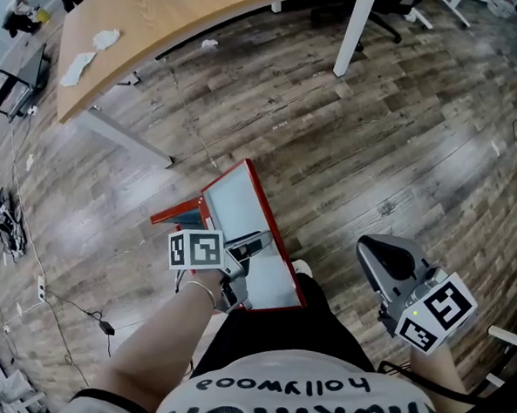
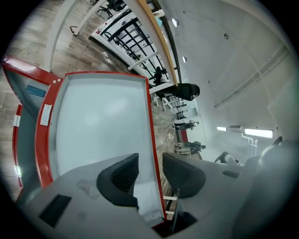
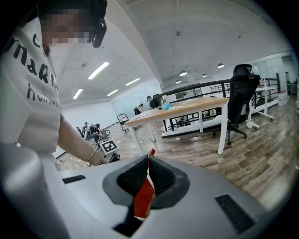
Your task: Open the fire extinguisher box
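- Where the wooden floor (image 1: 376, 147) runs just in front of the person's shoe (image 1: 302, 268), the red fire extinguisher box (image 1: 169, 215) stands, well apart from the legs of the curved table (image 1: 165, 21).
- Its door (image 1: 248, 231), a pale pane in a red frame, is swung clear of the box body, so the box is open.
- The left gripper view shows the opening (image 2: 28, 93) beside the hinge side: a grey inner wall with a small blue label (image 2: 35, 89). Nothing else inside can be made out.
- The left gripper (image 1: 249, 244) sits at the door's free edge. Its tongs are spread, with the red door edge (image 2: 152, 130) running through the gap and neither pad pressing on it.
- The right gripper (image 1: 380, 252) hangs at the person's right side, well apart from the box. Its tongs are pressed together on nothing; only a strip of the box's red shows through the slit between them.
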`<move>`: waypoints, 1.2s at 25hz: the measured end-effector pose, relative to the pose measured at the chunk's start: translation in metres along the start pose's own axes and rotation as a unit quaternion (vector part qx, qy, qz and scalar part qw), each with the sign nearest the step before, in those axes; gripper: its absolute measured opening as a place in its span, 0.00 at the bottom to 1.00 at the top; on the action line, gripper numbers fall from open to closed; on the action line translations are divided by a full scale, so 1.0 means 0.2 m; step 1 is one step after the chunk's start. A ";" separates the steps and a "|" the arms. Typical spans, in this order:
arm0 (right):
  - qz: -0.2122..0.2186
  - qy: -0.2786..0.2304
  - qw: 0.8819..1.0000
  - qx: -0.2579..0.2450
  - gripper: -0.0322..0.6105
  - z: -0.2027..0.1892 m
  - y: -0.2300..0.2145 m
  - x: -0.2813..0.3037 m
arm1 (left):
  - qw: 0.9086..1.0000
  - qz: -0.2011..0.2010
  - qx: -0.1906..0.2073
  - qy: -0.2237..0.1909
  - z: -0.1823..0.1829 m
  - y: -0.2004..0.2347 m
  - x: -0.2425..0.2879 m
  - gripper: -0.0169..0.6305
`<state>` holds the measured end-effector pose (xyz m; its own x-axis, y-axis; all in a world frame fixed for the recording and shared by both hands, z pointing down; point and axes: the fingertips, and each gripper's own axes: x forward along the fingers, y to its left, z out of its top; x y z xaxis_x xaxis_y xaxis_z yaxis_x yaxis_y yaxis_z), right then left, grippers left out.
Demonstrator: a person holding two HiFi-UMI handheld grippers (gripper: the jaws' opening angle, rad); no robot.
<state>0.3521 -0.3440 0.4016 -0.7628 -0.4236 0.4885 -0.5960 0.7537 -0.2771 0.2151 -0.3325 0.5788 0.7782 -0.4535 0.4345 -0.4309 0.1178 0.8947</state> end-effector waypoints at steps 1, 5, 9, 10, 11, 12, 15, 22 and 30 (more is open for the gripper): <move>0.000 -0.001 1.000 -0.002 0.07 0.01 0.01 0.00 | 1.000 0.000 0.002 -0.002 0.00 -0.01 -0.02 0.24; 0.005 -0.006 1.000 -0.013 0.07 0.07 0.07 0.03 | 1.000 -0.013 0.018 -0.013 0.04 -0.09 -0.10 0.24; 0.009 -0.013 0.999 -0.028 0.07 0.12 0.15 0.06 | 0.996 -0.021 0.052 -0.063 0.16 -0.21 -0.22 0.24; 0.009 -0.015 0.999 -0.032 0.07 0.14 0.17 0.07 | 0.994 -0.022 0.069 -0.077 0.19 -0.26 -0.26 0.24; 0.009 -0.017 0.999 -0.036 0.07 0.15 0.20 0.07 | 0.992 -0.025 0.087 -0.091 0.22 -0.31 -0.29 0.24; 0.007 -0.019 0.999 -0.039 0.07 0.17 0.22 0.07 | 0.989 -0.032 0.103 -0.106 0.25 -0.36 -0.33 0.24; 0.003 -0.027 0.998 -0.050 0.07 0.22 0.31 0.08 | 0.978 -0.075 0.127 -0.148 0.29 -0.52 -0.47 0.24; 0.000 -0.053 0.995 -0.080 0.07 0.35 0.60 0.18 | 0.966 -0.143 0.104 -0.189 0.26 -0.64 -0.87 0.23; 0.016 -0.083 0.993 -0.080 0.07 0.45 0.95 0.26 | 0.914 -0.139 0.320 -0.206 0.19 -0.87 -1.33 0.09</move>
<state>0.1760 -0.2687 0.2996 -0.8195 -0.4648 0.3352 -0.5334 0.8326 -0.1495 0.0655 -0.2660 0.3037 0.7172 -0.6969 0.0054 -0.5237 -0.5338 0.6639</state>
